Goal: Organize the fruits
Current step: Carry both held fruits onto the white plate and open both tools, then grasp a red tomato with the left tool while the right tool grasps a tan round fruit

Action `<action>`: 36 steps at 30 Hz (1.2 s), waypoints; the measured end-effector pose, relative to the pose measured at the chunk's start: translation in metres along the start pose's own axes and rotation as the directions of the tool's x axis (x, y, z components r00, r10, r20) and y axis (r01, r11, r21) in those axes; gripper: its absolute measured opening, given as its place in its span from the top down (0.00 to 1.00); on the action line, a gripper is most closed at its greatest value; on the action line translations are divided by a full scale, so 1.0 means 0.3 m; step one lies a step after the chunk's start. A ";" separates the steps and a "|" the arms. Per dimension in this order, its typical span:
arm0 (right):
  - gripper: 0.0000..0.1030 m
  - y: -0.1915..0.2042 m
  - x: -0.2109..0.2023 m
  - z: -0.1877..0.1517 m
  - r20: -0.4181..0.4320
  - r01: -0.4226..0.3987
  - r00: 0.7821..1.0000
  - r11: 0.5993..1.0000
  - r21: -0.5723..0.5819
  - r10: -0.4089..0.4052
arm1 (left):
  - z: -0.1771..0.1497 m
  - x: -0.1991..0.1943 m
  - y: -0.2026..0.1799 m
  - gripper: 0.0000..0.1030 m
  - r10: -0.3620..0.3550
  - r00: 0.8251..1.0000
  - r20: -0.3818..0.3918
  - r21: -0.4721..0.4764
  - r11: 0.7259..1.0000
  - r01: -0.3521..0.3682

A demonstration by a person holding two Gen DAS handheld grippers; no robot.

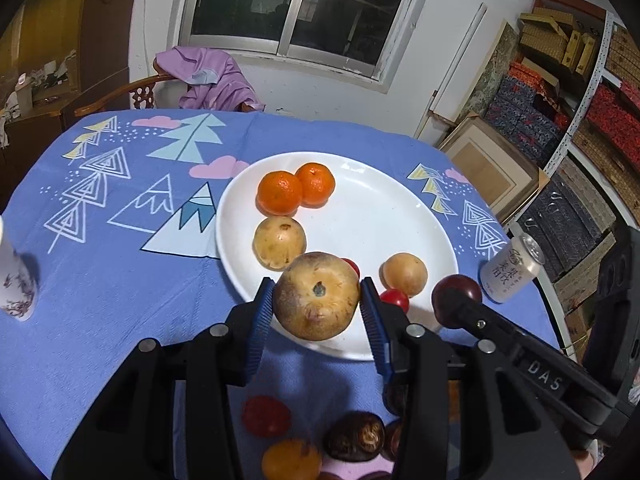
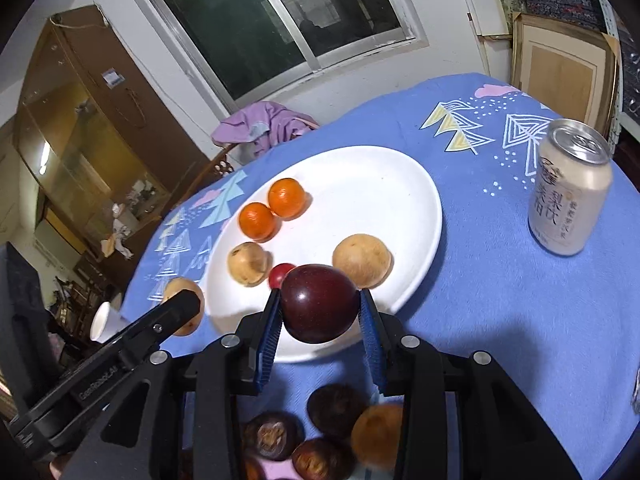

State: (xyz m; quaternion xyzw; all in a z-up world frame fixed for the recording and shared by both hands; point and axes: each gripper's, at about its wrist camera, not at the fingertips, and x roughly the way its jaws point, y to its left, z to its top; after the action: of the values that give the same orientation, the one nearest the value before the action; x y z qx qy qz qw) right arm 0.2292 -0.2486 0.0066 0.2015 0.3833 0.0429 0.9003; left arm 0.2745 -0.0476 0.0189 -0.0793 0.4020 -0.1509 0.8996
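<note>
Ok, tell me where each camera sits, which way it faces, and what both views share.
Left wrist: sits on the left claw, looking forward and down past its fingers at the white plate; the claw grips a brown pear, and the right claw enters from the right.
Right wrist: sits on the right claw, facing the plate from the can's side; it grips a dark plum, and the left claw shows at left.
Shared: plate, two oranges, can, blue tablecloth, window.

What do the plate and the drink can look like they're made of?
The plate looks like glazed white ceramic or possibly melamine: smooth, glossy, with soft reflections. The can looks like thin aluminium: bare silvery rim and pull-tab top, with a cream printed coating on the body.
</note>
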 end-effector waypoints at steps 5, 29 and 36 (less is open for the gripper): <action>0.61 0.007 0.037 0.001 -0.007 0.027 1.000 0.999 -0.039 -0.028 | -0.022 0.089 0.036 0.58 -0.020 0.999 -0.050 -0.015 1.000 0.019; 0.33 -0.003 -0.327 -0.146 0.126 -0.060 0.990 0.996 -0.058 0.067 | -0.198 -0.155 0.125 0.27 0.114 0.993 -0.026 0.040 0.993 -0.113; 0.32 -0.069 -0.333 -0.167 0.078 -0.136 0.988 0.990 0.022 0.134 | -0.233 -0.118 0.121 0.26 0.094 0.991 -0.099 0.032 0.995 -0.091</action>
State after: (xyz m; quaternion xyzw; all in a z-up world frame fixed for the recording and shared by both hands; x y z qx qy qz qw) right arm 0.1220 -0.2741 0.0343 0.2411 0.3345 0.0909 0.9065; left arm 0.2073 -0.0030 -0.0124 -0.0405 0.4477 -0.1185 0.8854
